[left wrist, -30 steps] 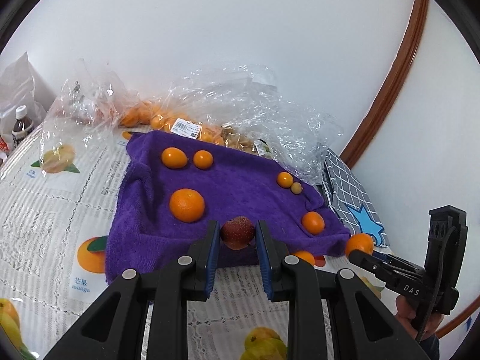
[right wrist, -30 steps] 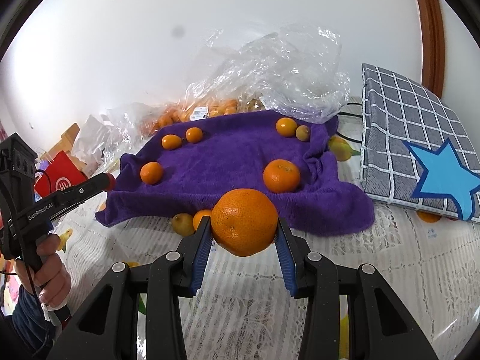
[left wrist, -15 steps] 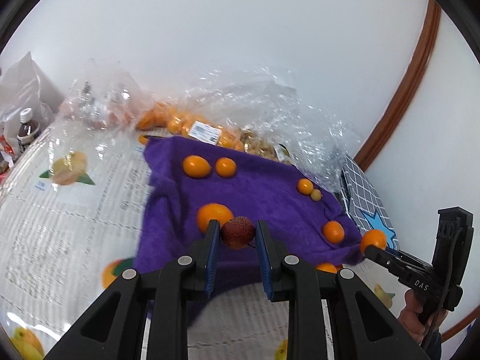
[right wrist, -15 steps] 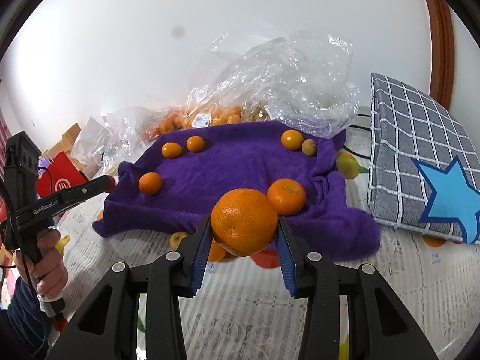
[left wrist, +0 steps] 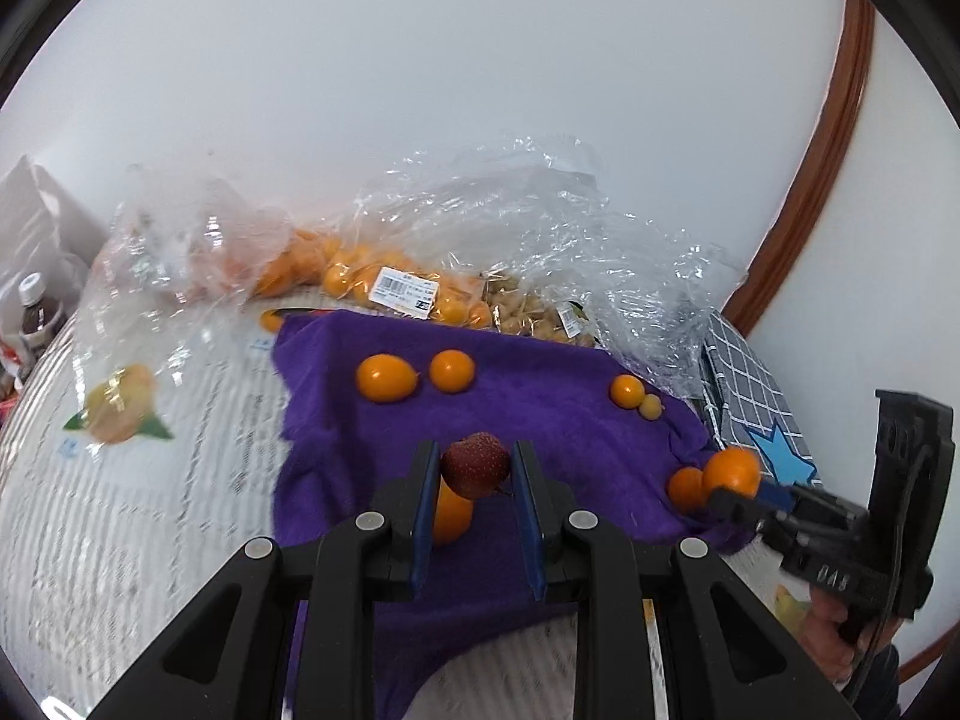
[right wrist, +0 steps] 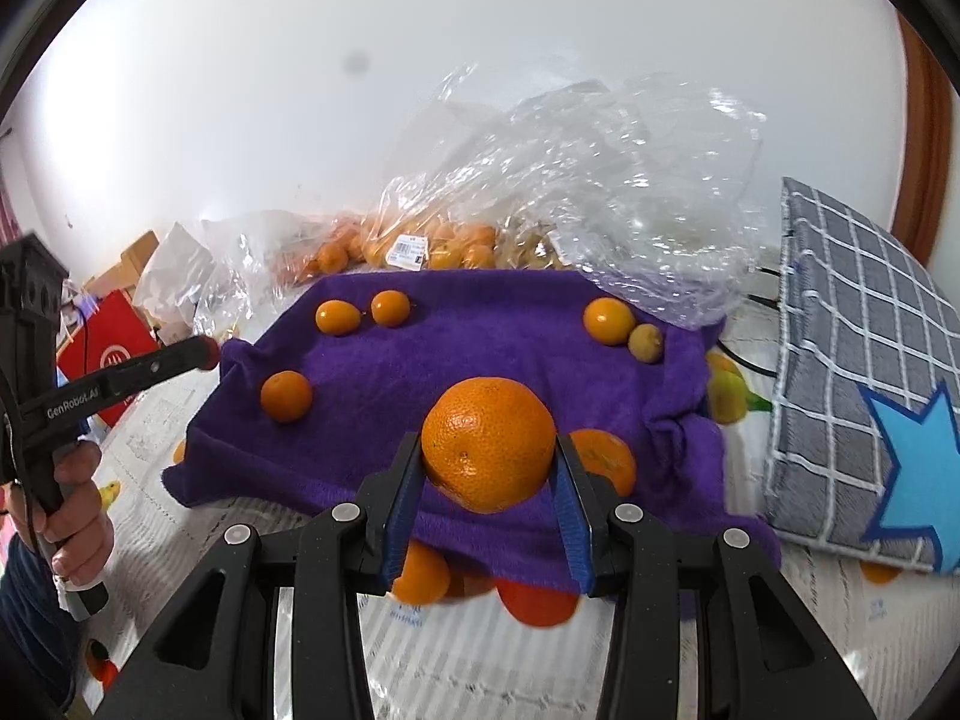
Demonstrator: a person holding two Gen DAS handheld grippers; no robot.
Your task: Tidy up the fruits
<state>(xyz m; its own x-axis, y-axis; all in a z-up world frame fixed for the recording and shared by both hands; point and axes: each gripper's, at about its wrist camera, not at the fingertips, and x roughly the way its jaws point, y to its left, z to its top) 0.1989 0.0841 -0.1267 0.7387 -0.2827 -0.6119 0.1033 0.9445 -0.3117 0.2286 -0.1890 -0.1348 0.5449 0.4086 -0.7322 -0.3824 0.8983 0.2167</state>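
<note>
With each gripper clamped on fruit, left gripper (left wrist: 474,471) on the red berry (left wrist: 476,463), right gripper (right wrist: 487,456) on the big orange (right wrist: 488,443), both hang over the purple towel's (right wrist: 480,336) near edge; free spots lie ahead, pairs of small oranges (right wrist: 609,320) farthest.

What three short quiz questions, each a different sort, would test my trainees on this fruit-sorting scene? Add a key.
1. True or false: the left gripper is empty.
2. What does the right gripper hold: A an orange, B a bottle, C a bag?
3. Fill in: the loose fruit lies on a ___ towel.

Key: 1 false, it is shut on a red lychee. 2 A. 3 purple.
</note>
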